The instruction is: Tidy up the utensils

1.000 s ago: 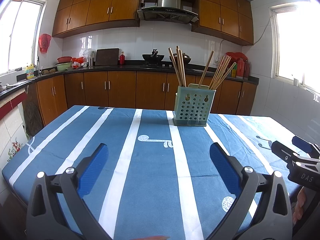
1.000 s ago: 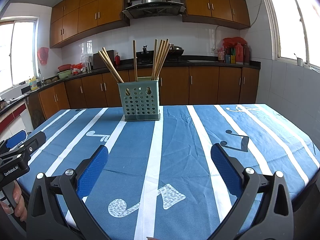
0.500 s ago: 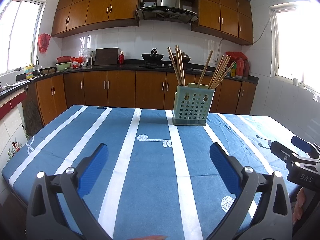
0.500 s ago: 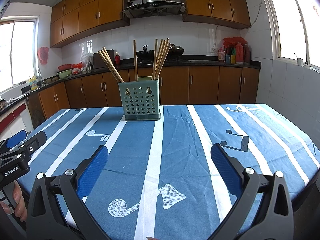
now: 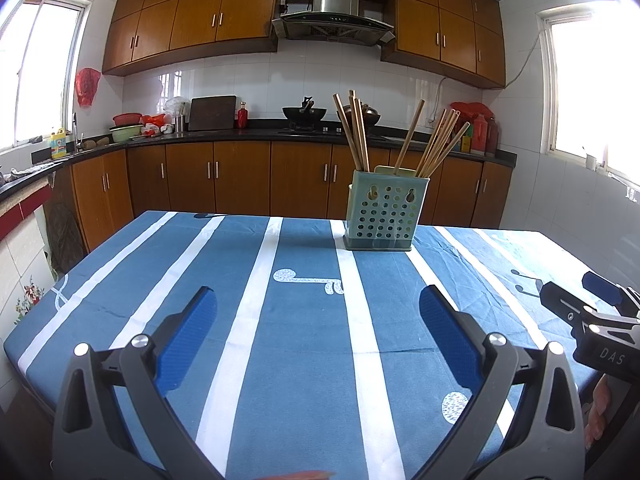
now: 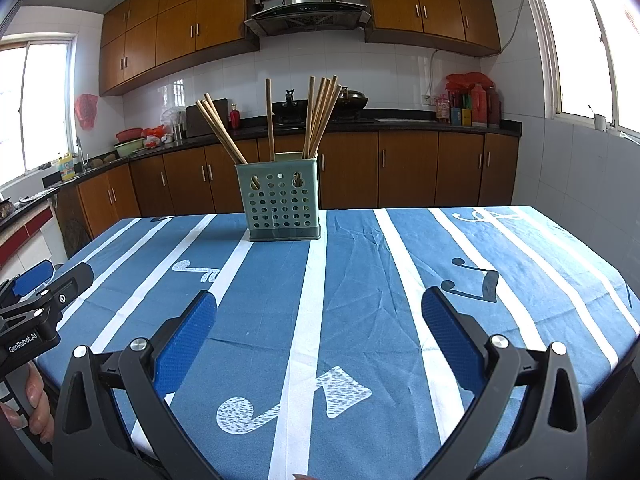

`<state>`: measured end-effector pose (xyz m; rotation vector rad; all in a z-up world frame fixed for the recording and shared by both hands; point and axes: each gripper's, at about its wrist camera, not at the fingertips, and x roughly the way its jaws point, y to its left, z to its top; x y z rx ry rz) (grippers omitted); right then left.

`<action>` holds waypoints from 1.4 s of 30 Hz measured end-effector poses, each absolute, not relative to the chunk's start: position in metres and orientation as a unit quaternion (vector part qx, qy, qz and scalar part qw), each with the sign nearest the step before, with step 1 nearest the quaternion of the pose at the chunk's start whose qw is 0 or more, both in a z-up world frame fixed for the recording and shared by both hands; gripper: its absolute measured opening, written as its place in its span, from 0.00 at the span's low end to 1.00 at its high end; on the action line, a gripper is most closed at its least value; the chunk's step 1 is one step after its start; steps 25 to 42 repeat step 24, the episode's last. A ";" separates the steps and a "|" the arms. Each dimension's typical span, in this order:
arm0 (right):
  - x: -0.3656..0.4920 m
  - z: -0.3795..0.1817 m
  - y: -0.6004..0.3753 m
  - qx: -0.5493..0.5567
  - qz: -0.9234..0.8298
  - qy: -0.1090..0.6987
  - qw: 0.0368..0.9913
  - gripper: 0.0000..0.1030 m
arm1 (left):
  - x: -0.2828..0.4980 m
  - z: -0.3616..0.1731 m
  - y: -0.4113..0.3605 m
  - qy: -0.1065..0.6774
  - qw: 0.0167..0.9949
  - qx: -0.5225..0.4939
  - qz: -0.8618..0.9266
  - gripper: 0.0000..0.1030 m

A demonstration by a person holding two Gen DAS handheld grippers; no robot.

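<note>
A pale green perforated utensil holder (image 5: 382,212) (image 6: 281,199) stands upright at the far side of the table, with several wooden chopsticks (image 5: 358,132) (image 6: 320,114) leaning out of it. My left gripper (image 5: 318,322) hovers open over the near part of the blue striped tablecloth (image 5: 304,320), well short of the holder, with nothing between its blue pads. My right gripper (image 6: 319,322) is likewise open and holds nothing, with the holder ahead and slightly left. Each gripper shows at the edge of the other's view, the right gripper (image 5: 580,300) and the left gripper (image 6: 48,280).
The tablecloth (image 6: 360,280) has white stripes and music-note prints. A person's hand (image 6: 28,404) holds a gripper handle. Behind the table run wooden cabinets and a dark counter (image 5: 240,128) with a wok, bottles and bowls. Windows on both sides.
The holder looks slightly farther off and higher in both views, as both grippers have drawn back a little. Both stay open.
</note>
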<state>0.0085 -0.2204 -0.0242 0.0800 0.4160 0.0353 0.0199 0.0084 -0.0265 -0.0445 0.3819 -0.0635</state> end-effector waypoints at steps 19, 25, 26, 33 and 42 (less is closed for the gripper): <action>0.009 -0.023 -0.221 0.040 0.017 0.207 0.977 0.98 | 0.019 -0.027 0.008 0.190 0.981 -0.021 -0.031 0.96; 0.008 -0.023 -0.221 0.041 0.018 0.207 0.977 0.98 | 0.019 -0.025 0.011 0.191 0.981 -0.023 -0.030 0.96; 0.008 -0.023 -0.221 0.041 0.018 0.207 0.977 0.98 | 0.019 -0.025 0.011 0.191 0.981 -0.023 -0.030 0.96; 0.008 -0.023 -0.221 0.041 0.018 0.207 0.977 0.98 | 0.019 -0.025 0.011 0.191 0.981 -0.023 -0.030 0.96; 0.008 -0.023 -0.221 0.041 0.018 0.207 0.977 0.98 | 0.019 -0.025 0.011 0.191 0.981 -0.023 -0.030 0.96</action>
